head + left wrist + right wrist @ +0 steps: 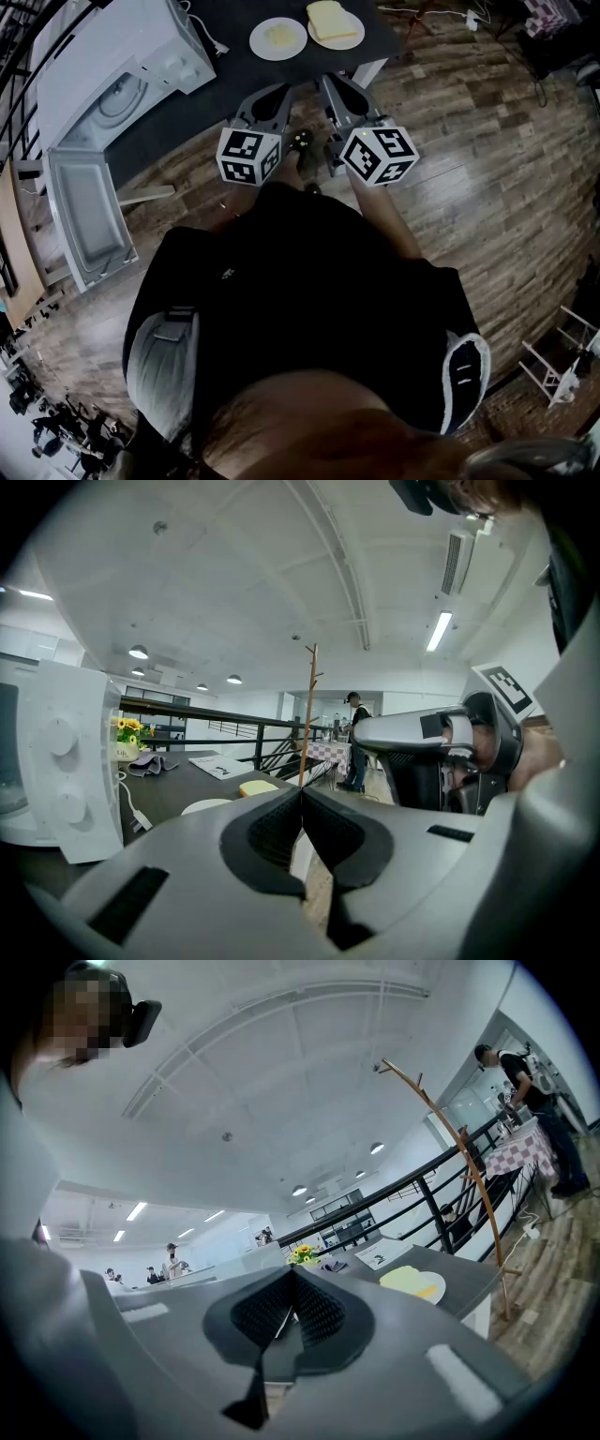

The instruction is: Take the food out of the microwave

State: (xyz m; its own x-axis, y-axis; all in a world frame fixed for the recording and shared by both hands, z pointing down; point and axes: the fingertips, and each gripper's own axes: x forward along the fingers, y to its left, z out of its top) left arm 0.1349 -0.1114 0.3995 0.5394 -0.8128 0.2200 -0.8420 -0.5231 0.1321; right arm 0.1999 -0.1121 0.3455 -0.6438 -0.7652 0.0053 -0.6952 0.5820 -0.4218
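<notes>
"Holding anything, those two?"

"No. The left tool [302, 792] and the right tool [292, 1273] are both pressed together, empty, close to the body. Beyond them, at top centre, two plates [257, 41] of food [325, 17] sit on the dark worktop [234, 75]. The microwave [112, 66], upper left, gapes and looks bare inside. I'd judge the task done."

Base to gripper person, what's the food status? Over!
Left gripper, right gripper shut, empty. Food out on table. Microwave door open. Nothing in the way.
</notes>
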